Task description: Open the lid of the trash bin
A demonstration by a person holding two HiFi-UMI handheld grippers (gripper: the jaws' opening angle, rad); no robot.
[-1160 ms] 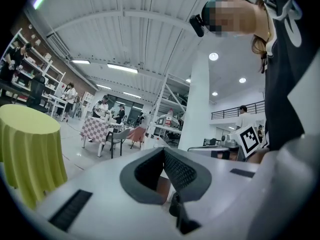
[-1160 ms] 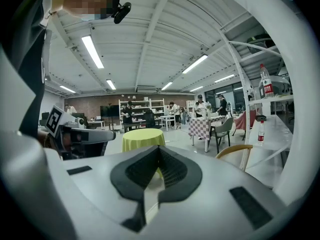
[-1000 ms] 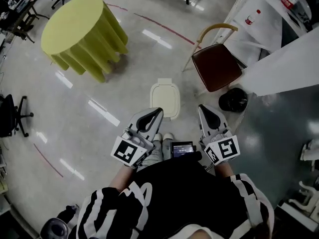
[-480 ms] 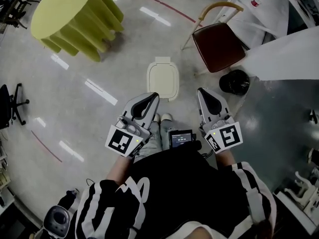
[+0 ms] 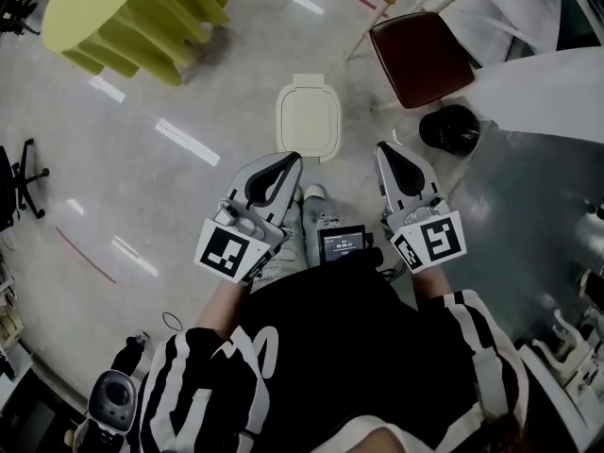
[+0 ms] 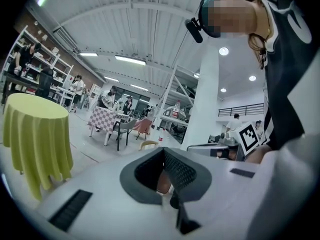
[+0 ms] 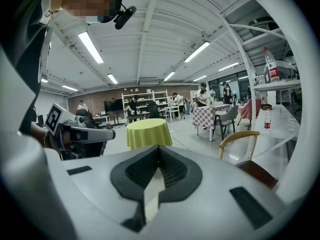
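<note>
Stands on a pale polished floor, holding the left gripper [image 5: 291, 161] and the right gripper [image 5: 385, 151] low ahead of the waist, both aimed forward. Has the left jaws drawn together at the tips, with nothing between the ribbed pads [image 6: 182, 171]. Has the right jaws likewise tip to tip, their pads [image 7: 172, 169] gripping nothing.

Faces the trash bin [image 5: 309, 121] — cream-white, round-cornered, lid down flat. Finds it on the floor just beyond the shoes [image 5: 315, 194], ahead of the gap between the two grippers and nearer the left one's tip, touched by neither.

Looks past it to a round table [image 5: 123, 12] under a yellow-green cloth at upper left, and to a chair [image 5: 420, 57] with a dark red seat and curved wooden back at upper right. Has a black round object [image 5: 449, 128] on the floor just below the chair, to the right of the bin. Carries a small lit screen [image 5: 343, 243] at the waist, between the grippers' marker cubes.
</note>
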